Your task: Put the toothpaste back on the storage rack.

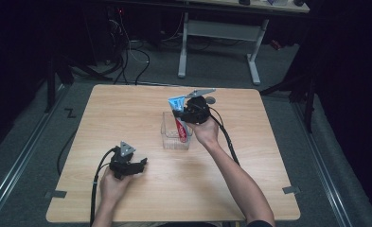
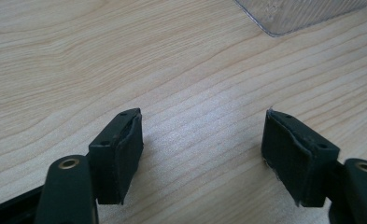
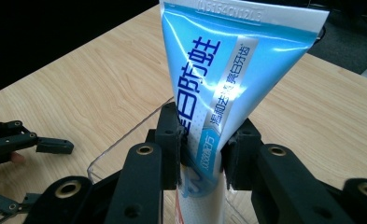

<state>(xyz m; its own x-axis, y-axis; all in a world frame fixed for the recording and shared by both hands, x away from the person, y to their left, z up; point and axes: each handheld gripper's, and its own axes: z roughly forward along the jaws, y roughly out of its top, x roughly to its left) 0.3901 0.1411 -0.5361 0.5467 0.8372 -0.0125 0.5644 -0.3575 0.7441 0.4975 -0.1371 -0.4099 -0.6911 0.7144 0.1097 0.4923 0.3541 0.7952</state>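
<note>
My right gripper is clamped on a toothpaste tube, with the pads pressing its two sides about halfway down its length. The tube stands nearly upright, its flat crimped end up and its lower end down inside a clear plastic box that sits near the middle of the wooden table.

In the right gripper view the tube is light blue at the top and fades to white lower down. Large dark blue Chinese characters run along its length, and I read part of them as 白防蛀. A white slanted band beside them carries smaller Chinese print that I cannot read with confidence. Along the crimp there is an embossed code; it looks like a string of letters and digits, but it is too faint for me to spell out. In the high view the lower part of the tube shows red through the wall of the box, and the red part carries light lettering that is too small to read.

My left gripper rests low over the table on the near left side, well apart from the box. In the left gripper view its jaws stand wide apart with bare wood grain between them, grasping nothing, and a corner of the clear plastic box sits at the top edge.
</note>
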